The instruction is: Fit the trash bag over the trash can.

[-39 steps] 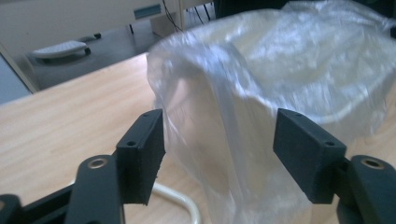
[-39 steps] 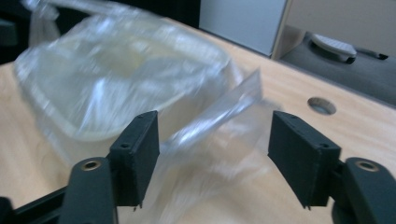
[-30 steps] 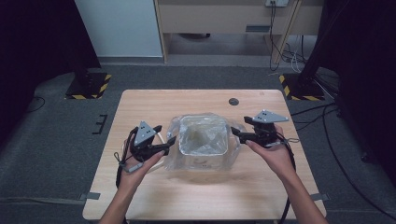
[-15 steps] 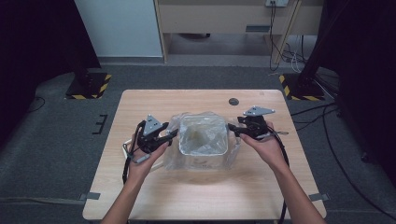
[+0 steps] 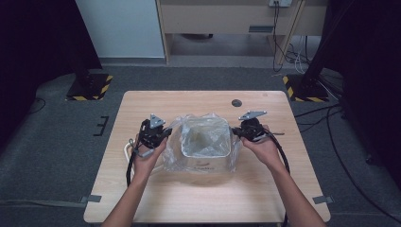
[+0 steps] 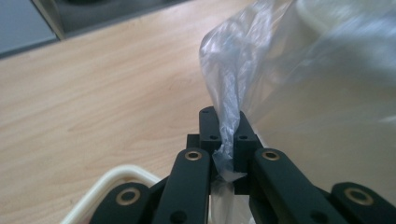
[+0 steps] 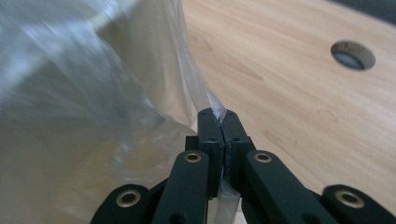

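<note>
A clear plastic bag (image 5: pixel 206 134) lines a white square bin (image 5: pixel 208 164) in the middle of the wooden table (image 5: pixel 189 198). My left gripper (image 5: pixel 164 134) is at the bin's left side. Its jaws have just been closing and now pinch a bunched fold of the bag (image 6: pixel 280 70), with the left gripper (image 6: pixel 226 128) shut on the film. My right gripper (image 5: pixel 235 133) is at the bin's right side. Its jaws have also just been closing, and the right gripper (image 7: pixel 222 123) is shut on a thin edge of the bag (image 7: pixel 84 93).
A round cable hole (image 5: pixel 236 102) lies in the table behind the right gripper, also the hole (image 7: pixel 352 54) in the right gripper view. A cream cord loop (image 5: pixel 126 151) lies by the left hand. Black cables trail from both grippers. Striped stand bases (image 5: pixel 87 90) sit on the floor beyond the table.
Both grippers moved inward and down to the bin's sides. Their jaws went from open to shut on the bag's edges.
</note>
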Tool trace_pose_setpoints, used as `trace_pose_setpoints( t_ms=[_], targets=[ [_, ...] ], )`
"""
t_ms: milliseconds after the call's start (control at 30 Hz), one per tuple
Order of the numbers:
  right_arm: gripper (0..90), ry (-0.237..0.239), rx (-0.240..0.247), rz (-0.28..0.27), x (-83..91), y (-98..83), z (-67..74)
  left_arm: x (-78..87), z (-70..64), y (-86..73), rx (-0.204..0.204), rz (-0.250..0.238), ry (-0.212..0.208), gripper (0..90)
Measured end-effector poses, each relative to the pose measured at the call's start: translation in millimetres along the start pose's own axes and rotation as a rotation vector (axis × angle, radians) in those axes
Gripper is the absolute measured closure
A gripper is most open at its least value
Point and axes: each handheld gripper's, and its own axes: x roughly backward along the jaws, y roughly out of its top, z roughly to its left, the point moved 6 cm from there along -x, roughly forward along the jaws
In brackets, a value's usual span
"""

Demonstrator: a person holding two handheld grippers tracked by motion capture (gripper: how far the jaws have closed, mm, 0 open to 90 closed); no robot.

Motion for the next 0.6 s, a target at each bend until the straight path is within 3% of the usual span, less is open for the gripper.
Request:
trace_pose_setpoints(
  t_ms=[233, 333, 600],
  targets=[
    [90.0, 0.008, -0.041, 0.047, -6.9, -17.3, -9.0, -12.5, 1.3, -19.4, -0.003, 0.075, -0.018, 87.4],
    [89.9, 0.008, -0.054, 0.058, -10.5, -22.9, -13.0, -13.5, -1.8, -25.0, -0.008, 0.084, -0.024, 87.4],
    [89.8, 0.021, -0.063, 0.070, -20.4, -28.5, -14.3, -15.2, 0.2, -33.2, -0.035, 0.137, -0.002, 87.7]
  ],
)
